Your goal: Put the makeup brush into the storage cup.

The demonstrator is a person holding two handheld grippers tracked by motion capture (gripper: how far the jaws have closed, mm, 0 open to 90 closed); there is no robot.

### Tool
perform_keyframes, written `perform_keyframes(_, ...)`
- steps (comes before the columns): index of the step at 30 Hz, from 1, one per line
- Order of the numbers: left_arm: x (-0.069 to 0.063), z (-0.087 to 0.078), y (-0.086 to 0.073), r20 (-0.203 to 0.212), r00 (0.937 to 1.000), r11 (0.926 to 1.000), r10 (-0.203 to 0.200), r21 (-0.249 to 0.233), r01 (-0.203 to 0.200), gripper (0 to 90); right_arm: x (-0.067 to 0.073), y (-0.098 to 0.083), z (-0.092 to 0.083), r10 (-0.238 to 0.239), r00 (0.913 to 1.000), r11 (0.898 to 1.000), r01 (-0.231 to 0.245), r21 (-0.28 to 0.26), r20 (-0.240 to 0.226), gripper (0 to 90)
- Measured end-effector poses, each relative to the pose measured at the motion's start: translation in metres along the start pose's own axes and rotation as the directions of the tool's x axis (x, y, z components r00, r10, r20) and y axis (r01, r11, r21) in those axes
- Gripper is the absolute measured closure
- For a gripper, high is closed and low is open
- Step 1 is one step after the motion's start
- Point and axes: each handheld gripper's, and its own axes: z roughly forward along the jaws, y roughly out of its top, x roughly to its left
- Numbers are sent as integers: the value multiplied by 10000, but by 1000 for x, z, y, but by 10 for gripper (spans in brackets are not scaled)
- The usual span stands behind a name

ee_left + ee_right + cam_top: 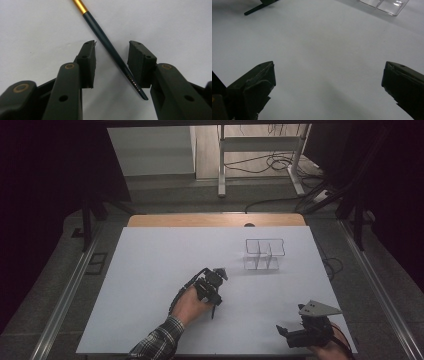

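A slim pen (pixel 105 40), dark teal with a gold band, lies slantwise on the white table sheet (pixel 150 285). My left gripper (pixel 112 45) stands over it with the jaws apart on either side. The pen runs between the pads and passes close to the right-hand pad (pixel 140 62), which does not squeeze it. From above, the left gripper (pixel 215 292) sits mid-table, and the pen (pixel 215 310) sticks out of it toward the near edge. My right gripper (pixel 329 65) is wide open over bare sheet. From above, that gripper (pixel 290 335) is at the near right corner.
A clear plastic organizer (pixel 264 254) with several compartments stands right of centre toward the back; its corner (pixel 384 3) is also in the right gripper view. Beyond the far table edge (pixel 215 220) are a metal frame and cables on the floor.
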Motion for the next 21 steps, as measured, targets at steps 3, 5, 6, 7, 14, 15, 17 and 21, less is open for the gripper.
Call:
perform_keyframes(3,-2,2,2,-50,10000,9998,25,199,-24,617,0,0,0,-2,10000,10000,2,22,-4,0)
perform_keyframes(5,-3,3,3,-239,9997,9997,37,235,-31,644,0,0,0,2,10000,10000,-2,25,-6,0)
perform_keyframes(6,-3,3,3,-284,9996,9996,43,276,-35,663,0,0,0,2,10000,10000,-2,26,-9,0)
perform_keyframes(7,-3,3,4,-332,9994,9993,57,360,-45,678,0,0,0,3,10000,10000,-3,28,-8,0)
perform_keyframes(14,-5,3,6,-291,9993,9981,213,578,-196,843,0,0,0,4,10000,10000,-4,36,-3,0)
perform_keyframes(15,-5,3,6,-279,9993,9981,240,578,-223,843,0,0,0,-9,10000,10000,9,44,4,0)
perform_keyframes(17,-4,3,6,-230,9994,9984,242,511,-230,843,0,0,0,2,10000,10000,-2,41,-15,0)
perform_keyframes(21,-3,0,4,-169,9995,9990,285,336,-280,843,0,0,0,3,10000,10000,-3,42,-22,0)
